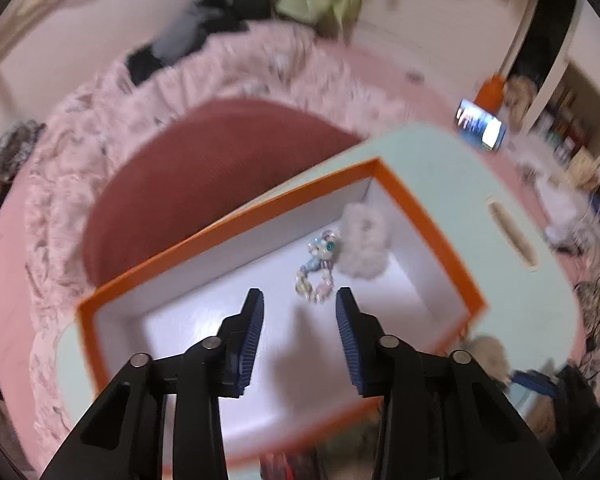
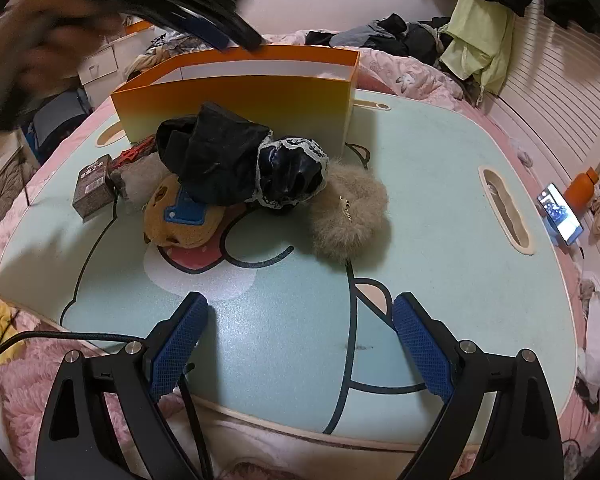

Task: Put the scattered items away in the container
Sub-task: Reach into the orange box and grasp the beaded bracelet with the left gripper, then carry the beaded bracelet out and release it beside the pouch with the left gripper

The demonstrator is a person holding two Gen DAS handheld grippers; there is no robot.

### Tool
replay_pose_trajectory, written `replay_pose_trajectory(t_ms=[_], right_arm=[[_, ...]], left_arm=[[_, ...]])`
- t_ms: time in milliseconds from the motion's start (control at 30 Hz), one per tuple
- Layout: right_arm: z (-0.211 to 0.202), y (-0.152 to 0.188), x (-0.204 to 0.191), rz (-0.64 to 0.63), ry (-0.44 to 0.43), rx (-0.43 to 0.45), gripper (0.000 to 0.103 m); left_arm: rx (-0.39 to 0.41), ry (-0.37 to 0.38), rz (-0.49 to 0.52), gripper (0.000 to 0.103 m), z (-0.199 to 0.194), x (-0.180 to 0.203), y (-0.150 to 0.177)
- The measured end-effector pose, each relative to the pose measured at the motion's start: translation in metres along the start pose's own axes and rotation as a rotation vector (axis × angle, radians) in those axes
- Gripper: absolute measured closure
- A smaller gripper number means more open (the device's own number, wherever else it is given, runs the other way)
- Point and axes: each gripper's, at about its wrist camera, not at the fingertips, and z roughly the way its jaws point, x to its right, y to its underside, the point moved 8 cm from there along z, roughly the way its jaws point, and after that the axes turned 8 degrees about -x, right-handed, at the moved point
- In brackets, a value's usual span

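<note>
The left wrist view is smeared by motion, so the bedding and clothes around the edges are hard to make out. The left gripper [image 1: 300,300] hangs over the open orange box [image 1: 424,216], its blue pads a narrow gap apart with nothing between them. Inside the box, on its white floor, lie a beaded bracelet [image 1: 315,276] and a pale fluffy scrunchie [image 1: 364,240], touching each other near the far corner. The box stands on a pale green board [image 1: 512,168] laid over a pink bed. In the right wrist view, the right gripper [image 2: 300,320] is spread wide and empty above the board's bare near part. In front of the box sits a heap: a black crumpled bag [image 2: 216,160], a lace-edged black bundle [image 2: 292,172], a tan fluffy scrunchie [image 2: 350,216], a brown pouch [image 2: 180,216] partly buried, and a small dark carton [image 2: 94,186] off to the left. A blurred hand and tool cut across the upper left corner. A lit phone [image 2: 560,214] leans near an orange bottle [image 2: 582,190] at the right.
</note>
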Motion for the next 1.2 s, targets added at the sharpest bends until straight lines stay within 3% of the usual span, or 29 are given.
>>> replay_pose_trajectory(t_ms=[133, 467, 600, 767, 967, 1200], right_arm=[[-0.001, 0.000, 0.000, -0.002, -0.002, 0.000, 0.010], [-0.001, 0.000, 0.000, -0.001, -0.003, 0.000, 0.010], [-0.001, 0.000, 0.000, -0.001, -0.003, -0.001, 0.009], [-0.001, 0.000, 0.000, 0.000, -0.003, -0.001, 0.009], [-0.002, -0.002, -0.001, 0.003, 0.000, 0.000, 0.009], [-0.002, -0.002, 0.000, 0.004, 0.000, 0.001, 0.009]], left_arm=[[-0.039, 0.058, -0.013, 0.077, 0.025, 0.008, -0.014], [-0.062, -0.004, -0.026, 0.085, 0.049, 0.011, -0.021], [-0.013, -0.013, -0.038, 0.088, 0.036, 0.002, -0.019], [0.103, 0.013, -0.087, 0.089, -0.013, -0.017, -0.012], [0.240, 0.031, -0.059, 0.089, -0.084, -0.017, 0.036], [0.220, 0.109, -0.056, 0.089, -0.082, -0.010, 0.117]])
